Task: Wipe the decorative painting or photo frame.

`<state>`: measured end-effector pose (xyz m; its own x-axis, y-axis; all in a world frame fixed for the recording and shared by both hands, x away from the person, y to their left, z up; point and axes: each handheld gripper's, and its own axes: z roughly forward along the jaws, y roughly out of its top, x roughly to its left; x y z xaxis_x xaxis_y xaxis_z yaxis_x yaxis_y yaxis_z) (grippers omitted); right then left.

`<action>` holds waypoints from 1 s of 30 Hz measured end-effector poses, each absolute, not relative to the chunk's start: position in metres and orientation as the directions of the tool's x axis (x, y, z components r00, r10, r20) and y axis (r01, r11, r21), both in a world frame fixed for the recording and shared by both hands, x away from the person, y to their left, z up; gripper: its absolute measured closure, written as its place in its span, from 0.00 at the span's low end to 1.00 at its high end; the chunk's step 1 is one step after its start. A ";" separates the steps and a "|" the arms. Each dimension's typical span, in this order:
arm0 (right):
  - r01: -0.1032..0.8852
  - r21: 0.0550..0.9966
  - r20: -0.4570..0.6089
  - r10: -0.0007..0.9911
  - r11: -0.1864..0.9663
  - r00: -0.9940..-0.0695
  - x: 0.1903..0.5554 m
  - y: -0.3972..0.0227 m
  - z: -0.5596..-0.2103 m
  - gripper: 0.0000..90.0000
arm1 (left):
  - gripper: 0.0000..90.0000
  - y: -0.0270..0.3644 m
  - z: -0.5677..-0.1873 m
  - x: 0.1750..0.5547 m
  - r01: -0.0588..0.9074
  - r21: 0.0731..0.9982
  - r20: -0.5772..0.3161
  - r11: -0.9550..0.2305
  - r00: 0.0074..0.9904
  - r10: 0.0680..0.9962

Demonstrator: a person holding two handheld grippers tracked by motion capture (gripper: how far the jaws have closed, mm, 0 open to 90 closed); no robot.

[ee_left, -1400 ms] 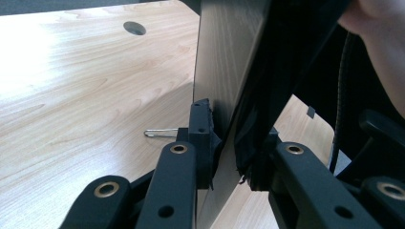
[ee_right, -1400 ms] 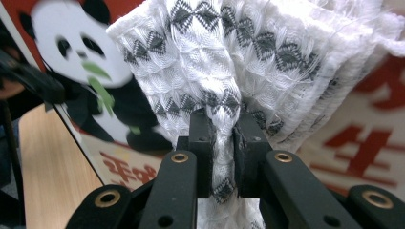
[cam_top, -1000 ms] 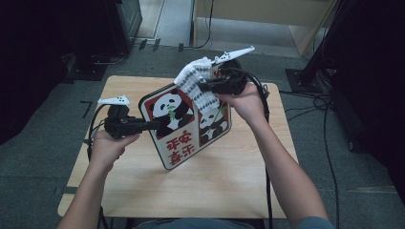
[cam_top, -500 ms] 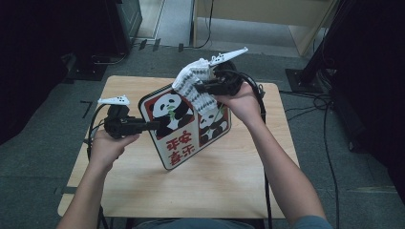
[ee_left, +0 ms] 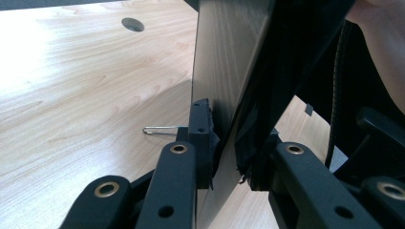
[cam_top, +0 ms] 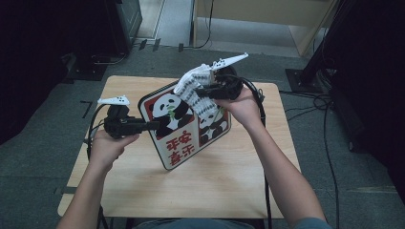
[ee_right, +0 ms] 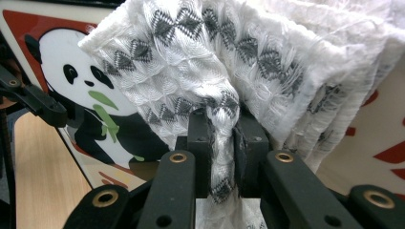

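Observation:
A square panda tray with a red border is held tilted up over the wooden table. My left gripper is shut on its left rim; in the left gripper view the two pads clamp the thin tray edge. My right gripper is shut on a white cloth with a grey diamond pattern, which lies against the tray's upper face. In the right gripper view the cloth bunches between the pads of the right gripper, with the panda tray behind it.
A small metal clip lies on the table beyond the left jaw, and a round cable hole sits farther off. Cables trail from both grippers. Dark equipment and stands surround the table on the floor.

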<state>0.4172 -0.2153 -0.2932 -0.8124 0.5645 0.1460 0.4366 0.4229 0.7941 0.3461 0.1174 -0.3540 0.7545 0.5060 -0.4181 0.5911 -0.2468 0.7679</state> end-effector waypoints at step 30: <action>0.464 0.776 0.176 0.560 0.426 -0.809 0.412 -0.222 -0.322 0.89 | 0.86 0.117 -0.354 0.346 0.591 0.767 -0.421 -0.249 0.757 0.500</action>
<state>0.4124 -0.2215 -0.3221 -0.8094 0.5602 0.1762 0.4641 0.4265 0.7763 0.3461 0.1174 -0.3540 0.7571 0.4998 -0.4207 0.5909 -0.2491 0.7673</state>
